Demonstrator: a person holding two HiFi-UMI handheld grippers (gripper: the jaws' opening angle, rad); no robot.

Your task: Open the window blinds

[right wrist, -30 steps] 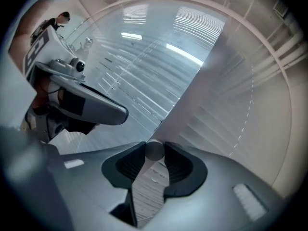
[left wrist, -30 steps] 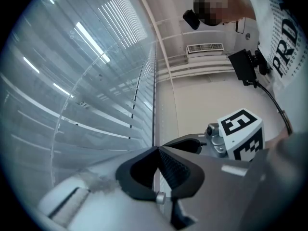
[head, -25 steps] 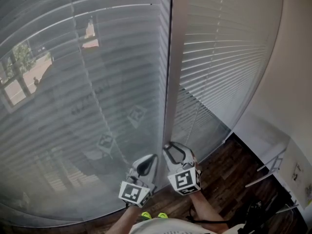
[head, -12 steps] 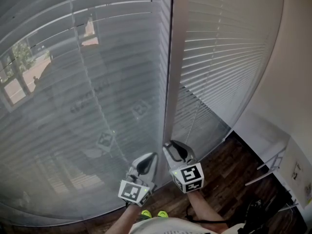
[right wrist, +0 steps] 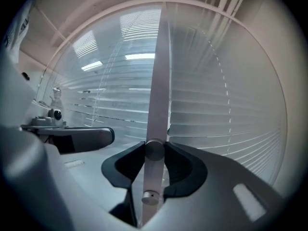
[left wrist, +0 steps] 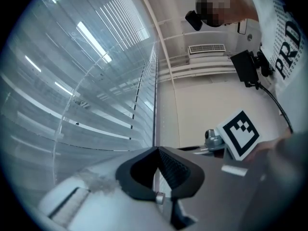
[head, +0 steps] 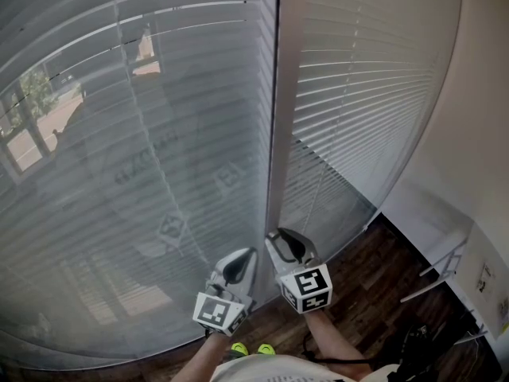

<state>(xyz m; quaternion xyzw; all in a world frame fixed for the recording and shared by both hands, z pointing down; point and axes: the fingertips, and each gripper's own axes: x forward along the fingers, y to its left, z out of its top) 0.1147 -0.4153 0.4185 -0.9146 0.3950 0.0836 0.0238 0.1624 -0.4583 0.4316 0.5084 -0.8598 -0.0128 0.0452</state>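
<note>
The right gripper [right wrist: 155, 145] is clamped on the round grey end of a thin tilt rod [right wrist: 155, 150], right at the foot of the tall grey window post [head: 285, 94]. The left gripper [left wrist: 157, 151] hangs just left of the post – its dark jaws are pressed together with nothing between them. Left of the post, the pale grey slatted blind [head: 143, 134] lets the outdoors show through; right of the post, the white slatted blind [head: 358, 94] looks opaque.

Head view steeply down, gripper views close — blinds [head: 159, 134] shared
</note>
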